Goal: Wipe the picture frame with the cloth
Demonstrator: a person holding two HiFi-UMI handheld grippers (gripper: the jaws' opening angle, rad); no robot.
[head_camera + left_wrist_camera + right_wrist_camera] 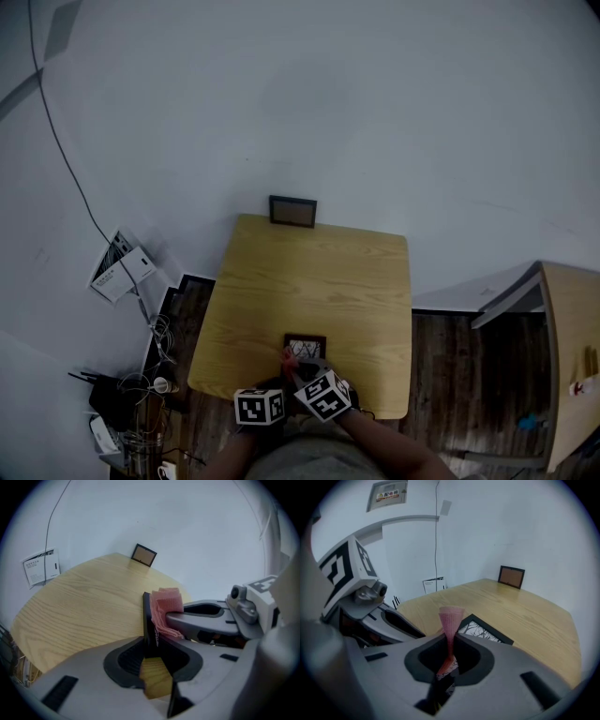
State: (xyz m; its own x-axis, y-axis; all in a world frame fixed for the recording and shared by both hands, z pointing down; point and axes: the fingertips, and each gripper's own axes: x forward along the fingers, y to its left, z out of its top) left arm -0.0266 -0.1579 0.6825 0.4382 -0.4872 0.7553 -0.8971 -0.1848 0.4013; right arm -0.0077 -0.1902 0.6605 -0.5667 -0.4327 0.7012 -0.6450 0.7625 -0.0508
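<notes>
The left gripper [151, 643] was clenched on the picture frame [148, 616], its two jaws pressed on either side of the dark border. From the left gripper view the frame showed edge-on, rising out from between the jaws. It sat at the near edge of the wooden table [309, 281], close to the person.

The right gripper [450, 649] was grasping the pink cloth [451, 619], pinched tight between its jaws, with a folded tuft sticking out past the tips. In the left gripper view the cloth lay bunched against the right-hand face of the frame, touching it near the top, with the right gripper's jaw just behind it. From the right gripper view the frame's face, a print of bare branches, showed just beyond the cloth and to its right.

A second frame [292, 211] leaned against the wall at the far edge of the table, well apart from both grippers.
</notes>
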